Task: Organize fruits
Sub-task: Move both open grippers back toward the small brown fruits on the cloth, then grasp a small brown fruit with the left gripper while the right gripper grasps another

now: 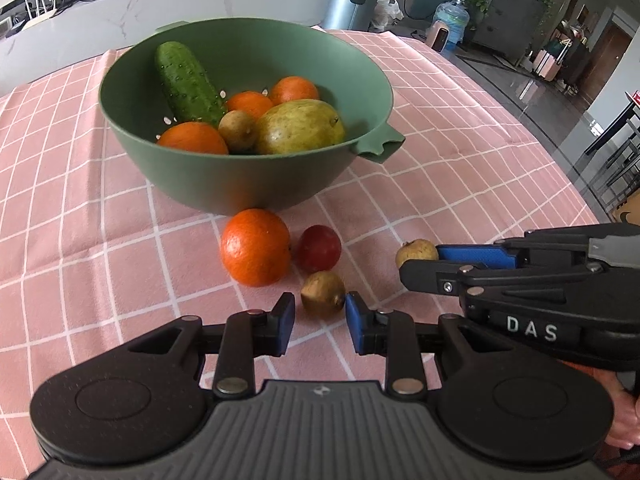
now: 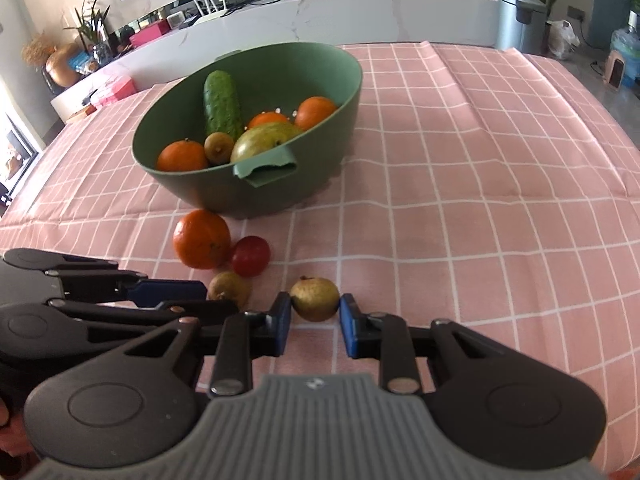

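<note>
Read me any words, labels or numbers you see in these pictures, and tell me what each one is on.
"DAS": white letters on the side of the right gripper, seen from the left wrist view.
Small emblem on each gripper's grey base: no readable letters.
Boxes and bottles on the far counter: labels too small and blurred to read.
</note>
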`<state>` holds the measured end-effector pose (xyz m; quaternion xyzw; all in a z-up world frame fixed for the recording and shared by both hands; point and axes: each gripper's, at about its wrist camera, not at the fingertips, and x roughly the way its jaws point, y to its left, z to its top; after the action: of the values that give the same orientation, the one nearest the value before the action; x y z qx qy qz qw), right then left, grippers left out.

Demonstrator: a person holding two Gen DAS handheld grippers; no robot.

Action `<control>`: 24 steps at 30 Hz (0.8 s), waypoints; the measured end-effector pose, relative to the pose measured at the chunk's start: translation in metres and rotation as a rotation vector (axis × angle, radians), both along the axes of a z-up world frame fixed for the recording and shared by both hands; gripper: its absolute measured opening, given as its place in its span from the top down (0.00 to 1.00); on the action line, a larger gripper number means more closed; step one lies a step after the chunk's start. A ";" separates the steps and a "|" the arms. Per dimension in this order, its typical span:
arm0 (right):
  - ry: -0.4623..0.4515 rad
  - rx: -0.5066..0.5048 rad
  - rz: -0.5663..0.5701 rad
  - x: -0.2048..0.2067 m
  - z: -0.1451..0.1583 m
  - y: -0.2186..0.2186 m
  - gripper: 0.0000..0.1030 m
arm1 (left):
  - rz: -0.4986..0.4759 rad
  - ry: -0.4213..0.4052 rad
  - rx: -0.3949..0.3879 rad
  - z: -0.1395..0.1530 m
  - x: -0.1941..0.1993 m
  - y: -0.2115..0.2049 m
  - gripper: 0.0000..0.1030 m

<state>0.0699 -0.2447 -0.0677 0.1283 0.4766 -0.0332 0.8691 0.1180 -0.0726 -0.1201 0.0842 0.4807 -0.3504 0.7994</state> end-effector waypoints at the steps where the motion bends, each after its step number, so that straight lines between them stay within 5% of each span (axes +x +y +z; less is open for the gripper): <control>1: -0.001 0.002 -0.001 0.000 0.000 0.000 0.79 | 0.001 0.002 0.000 -0.001 0.000 -0.001 0.67; 12: -0.008 0.005 0.000 -0.001 0.003 -0.001 0.79 | 0.022 0.010 -0.029 0.005 -0.001 0.005 0.74; 24: -0.128 -0.030 0.040 -0.005 0.051 -0.001 0.79 | 0.057 -0.065 -0.111 0.075 -0.001 0.018 0.74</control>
<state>0.0651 -0.2458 -0.0171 0.1075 0.4219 -0.0145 0.9001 0.1167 -0.0547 -0.0446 0.0375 0.4366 -0.3508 0.8276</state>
